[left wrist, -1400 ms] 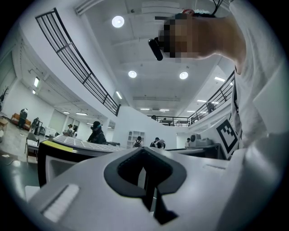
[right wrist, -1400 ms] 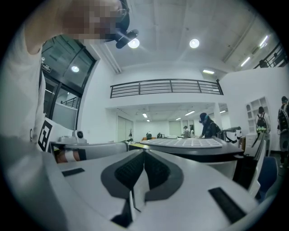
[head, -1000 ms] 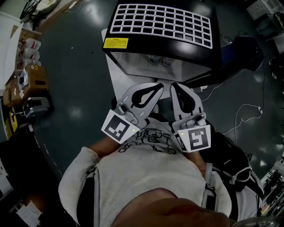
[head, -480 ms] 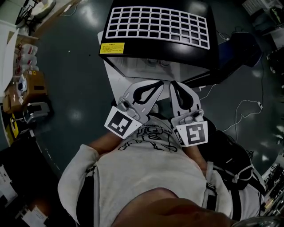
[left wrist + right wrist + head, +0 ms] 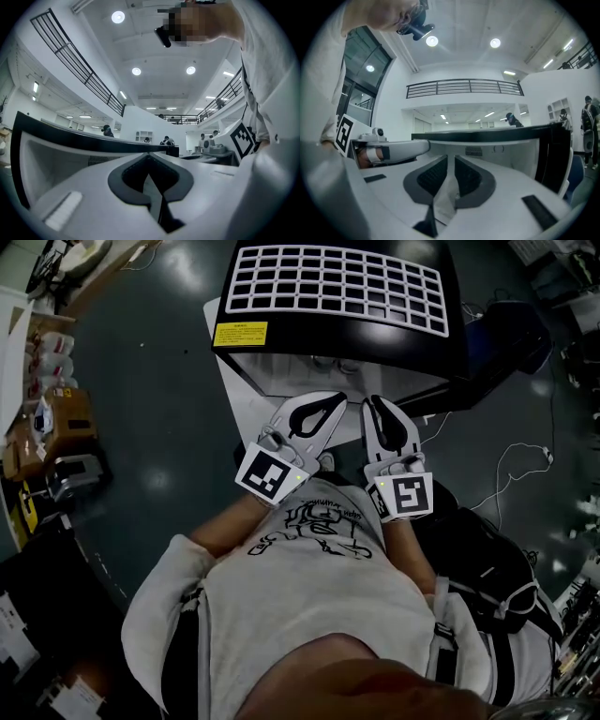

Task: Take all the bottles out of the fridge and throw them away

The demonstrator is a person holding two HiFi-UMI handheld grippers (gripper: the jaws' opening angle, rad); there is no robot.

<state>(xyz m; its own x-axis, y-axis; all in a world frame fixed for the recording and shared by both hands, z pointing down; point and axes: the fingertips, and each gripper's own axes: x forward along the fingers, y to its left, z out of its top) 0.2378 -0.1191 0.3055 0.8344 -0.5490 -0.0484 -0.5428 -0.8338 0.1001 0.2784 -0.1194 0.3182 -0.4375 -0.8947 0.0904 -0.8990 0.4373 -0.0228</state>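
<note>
The task looks to be at its very start: no bottle is in either gripper, and both tools are held close to the person's chest in the middle of the head view. The left gripper has its jaws pressed together with nothing between them, and its own view shows the dark pads meeting. The right gripper is likewise closed and empty.

The fridge fills the upper centre of the frame, a black box seen from above with a white grid on top. Its white interior shows just under the black edge. The bottles should be in there, but only faint round shapes show at that edge, too small to call.

The next move probably calls for lowering and opening 1 gripper, then reaching into that opening.

The floor is dark and glossy, with cardboard boxes at the left edge and loose cables at the right. The gripper views show a tall white hall with round ceiling lights and a balcony railing.
</note>
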